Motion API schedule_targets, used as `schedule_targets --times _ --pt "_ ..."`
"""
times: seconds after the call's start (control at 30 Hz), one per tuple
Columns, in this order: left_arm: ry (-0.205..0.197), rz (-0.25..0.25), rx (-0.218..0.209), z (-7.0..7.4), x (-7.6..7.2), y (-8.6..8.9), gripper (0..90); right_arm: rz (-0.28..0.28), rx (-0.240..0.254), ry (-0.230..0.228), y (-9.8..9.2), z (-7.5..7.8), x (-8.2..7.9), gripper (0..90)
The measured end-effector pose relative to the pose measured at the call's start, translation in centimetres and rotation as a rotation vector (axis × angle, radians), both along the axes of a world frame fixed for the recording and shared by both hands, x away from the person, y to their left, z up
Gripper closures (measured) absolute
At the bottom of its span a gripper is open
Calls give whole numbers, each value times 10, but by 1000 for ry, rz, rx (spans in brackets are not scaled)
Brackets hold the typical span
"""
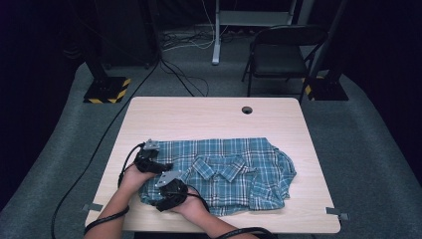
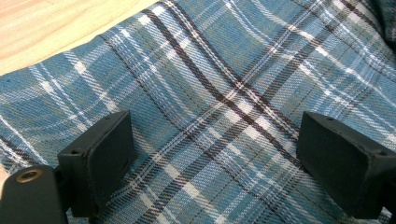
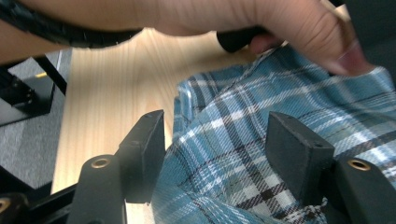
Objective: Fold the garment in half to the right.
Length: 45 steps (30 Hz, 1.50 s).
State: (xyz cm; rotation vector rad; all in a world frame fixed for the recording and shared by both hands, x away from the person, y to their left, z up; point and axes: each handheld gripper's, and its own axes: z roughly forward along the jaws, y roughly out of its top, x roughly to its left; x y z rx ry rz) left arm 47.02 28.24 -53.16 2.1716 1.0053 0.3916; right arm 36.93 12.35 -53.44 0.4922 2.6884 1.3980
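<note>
Lower left of frame: left gripper (image 1: pixel 166 166) gaping over plaid shirt (image 1: pixel 234 169); right gripper (image 1: pixel 160 203) apart, straddling the shirt's edge.

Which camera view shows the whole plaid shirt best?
The high view: the shirt lies spread on the table with its collar and outline visible. The left gripper view shows flat plaid cloth between open jaws; the right gripper view shows a bunched edge between its jaws.

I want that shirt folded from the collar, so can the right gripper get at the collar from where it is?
Probably yes. The right gripper sits at the shirt's near left edge; the collar lies exposed on top, and nothing stands between them.
</note>
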Motion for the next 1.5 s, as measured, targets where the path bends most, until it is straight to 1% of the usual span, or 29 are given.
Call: schedule_targets --times 0.07,0.13,0.27,0.3,0.33,0.37,0.4,0.47,0.53,0.63,0.7,0.8,0.93,1.0,1.17,1.33,1.47,1.5 --pt "-1 0 -1 0 0 0 108 -10 26 5 -1 5 -2 372" --pt "0 0 -1 0 0 0 108 -11 42 -3 0 10 -6 368" --pt "0 2 0 0 0 0 108 -11 42 -4 7 14 -11 361" --pt "0 2 0 0 0 0 108 -17 37 2 8 14 -12 360" --pt "0 2 0 0 0 0 108 -25 39 17 9 14 -13 360" --pt "-1 1 -1 0 0 0 108 -27 51 30 9 14 -15 360" --pt "-1 1 -2 0 0 0 108 -27 57 27 9 15 -17 360" --pt "-1 0 -1 0 0 0 108 -27 57 5 11 16 -20 359" --pt "-1 0 0 0 0 0 108 -30 59 6 13 15 -21 359" --pt "-1 0 -1 0 0 0 108 -31 43 -3 18 11 -18 359" --pt "-1 -1 -2 0 0 0 108 -36 20 -20 21 6 -16 356" --pt "-1 -2 -5 0 0 0 109 -52 -5 -16 22 -1 -12 357" --pt "0 -3 -3 0 0 1 109 -52 -25 -30 24 -5 -11 358" --pt "0 -3 -3 0 0 0 109 -57 -32 -26 24 -7 -10 360" --pt "1 -2 -2 0 0 0 109 -65 -41 -17 25 -9 -10 364" --pt "0 -3 -3 0 0 1 109 -60 -46 -11 27 -9 -9 364" --pt "-1 -5 -5 0 1 1 109 -38 -30 -29 26 -8 -11 373" --pt "-1 -5 -4 0 1 1 109 -36 -34 -28 27 -8 -12 375"
